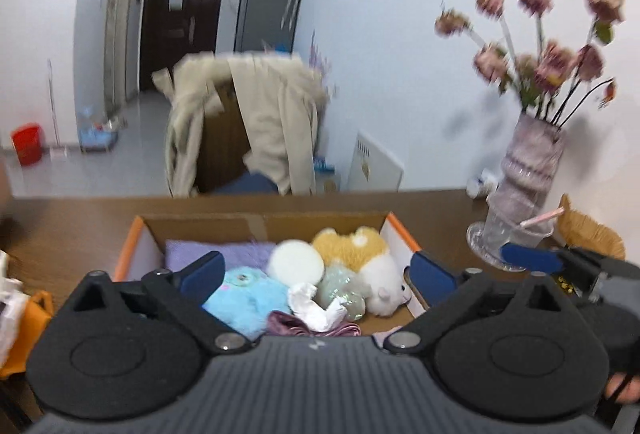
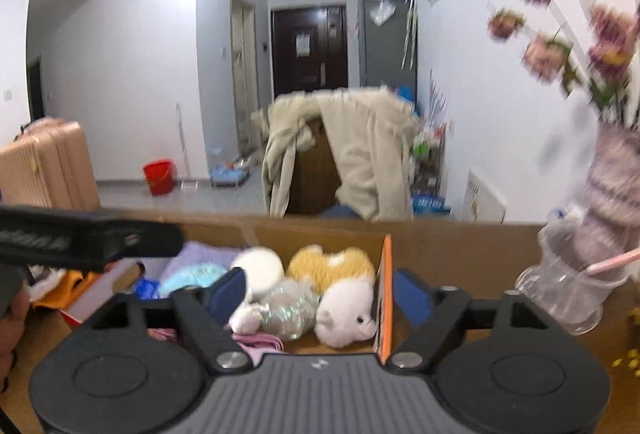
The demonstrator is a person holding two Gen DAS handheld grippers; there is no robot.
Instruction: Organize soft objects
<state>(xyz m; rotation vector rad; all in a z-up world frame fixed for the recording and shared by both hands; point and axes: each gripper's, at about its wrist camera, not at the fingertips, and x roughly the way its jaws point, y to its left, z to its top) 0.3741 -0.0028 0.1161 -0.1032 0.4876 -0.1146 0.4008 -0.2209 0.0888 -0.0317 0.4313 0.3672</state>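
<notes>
Left wrist view: cardboard box on wooden table, holding blue plush, white round plush, corgi plush, lilac towel. Left gripper and right gripper both spread wide, empty, hovering over box. Contents likely light, squashy, non-fragile; best pinched mid-body where fullest.

Evenly lit from a blown-out ceiling glare at the top of both fisheye views, with dark vignetted corners, bowed walls, motion-smeared dried flowers and beige coat, and soft shadows behind the vase.
</notes>
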